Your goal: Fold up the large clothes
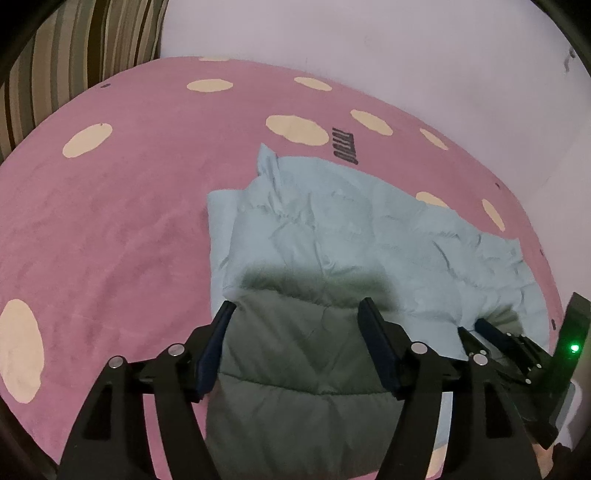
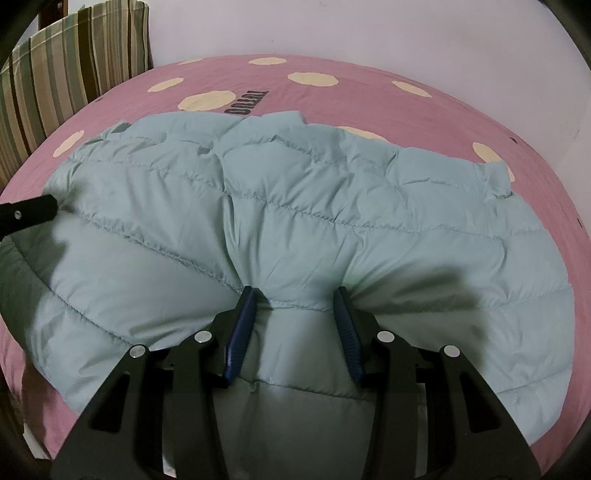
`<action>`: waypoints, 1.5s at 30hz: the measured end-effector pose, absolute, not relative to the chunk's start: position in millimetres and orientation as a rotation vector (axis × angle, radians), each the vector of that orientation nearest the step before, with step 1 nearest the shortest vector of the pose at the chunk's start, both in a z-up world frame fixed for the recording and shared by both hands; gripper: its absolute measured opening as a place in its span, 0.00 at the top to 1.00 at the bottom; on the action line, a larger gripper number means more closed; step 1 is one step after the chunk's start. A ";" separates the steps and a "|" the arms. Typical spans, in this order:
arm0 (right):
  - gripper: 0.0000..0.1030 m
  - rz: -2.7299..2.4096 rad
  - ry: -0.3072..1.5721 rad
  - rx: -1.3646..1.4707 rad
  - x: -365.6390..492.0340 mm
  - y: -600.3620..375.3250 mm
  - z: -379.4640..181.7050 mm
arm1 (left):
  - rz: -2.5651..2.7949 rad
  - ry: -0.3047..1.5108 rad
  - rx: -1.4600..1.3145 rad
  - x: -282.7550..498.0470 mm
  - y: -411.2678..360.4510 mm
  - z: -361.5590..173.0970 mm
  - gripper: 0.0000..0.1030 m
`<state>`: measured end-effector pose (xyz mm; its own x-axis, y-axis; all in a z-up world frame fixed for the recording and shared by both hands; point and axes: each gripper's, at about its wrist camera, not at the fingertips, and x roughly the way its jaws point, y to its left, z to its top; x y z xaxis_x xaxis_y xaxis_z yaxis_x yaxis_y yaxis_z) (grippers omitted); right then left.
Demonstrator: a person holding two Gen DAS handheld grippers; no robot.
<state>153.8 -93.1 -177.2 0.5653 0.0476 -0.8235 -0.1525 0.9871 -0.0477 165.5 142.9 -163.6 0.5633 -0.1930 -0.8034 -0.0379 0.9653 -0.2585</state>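
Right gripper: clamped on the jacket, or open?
Shut on it. In the right wrist view the right gripper has its blue pads pressed into a bunched fold of the pale blue jacket.

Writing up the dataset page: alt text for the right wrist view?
The right hand-held gripper pinches a bunched fold of a pale blue quilted jacket spread on a pink bedspread with cream dots. A striped cushion stands at far left against a white wall.

Jacket (image 2: 295,206) on bedspread (image 2: 369,96)
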 end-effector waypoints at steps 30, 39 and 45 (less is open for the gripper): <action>0.58 0.106 0.924 -0.147 153.5 -88.9 -183.9 | -0.130 0.864 -0.123 164.2 85.0 -102.6 0.91; 0.46 0.081 0.845 -0.060 127.6 -141.1 -145.5 | -0.112 0.794 0.030 156.5 15.9 -67.8 0.91; 0.44 -0.019 0.811 0.007 108.7 -214.5 -123.3 | -0.106 0.748 0.166 156.6 -49.1 -63.0 0.91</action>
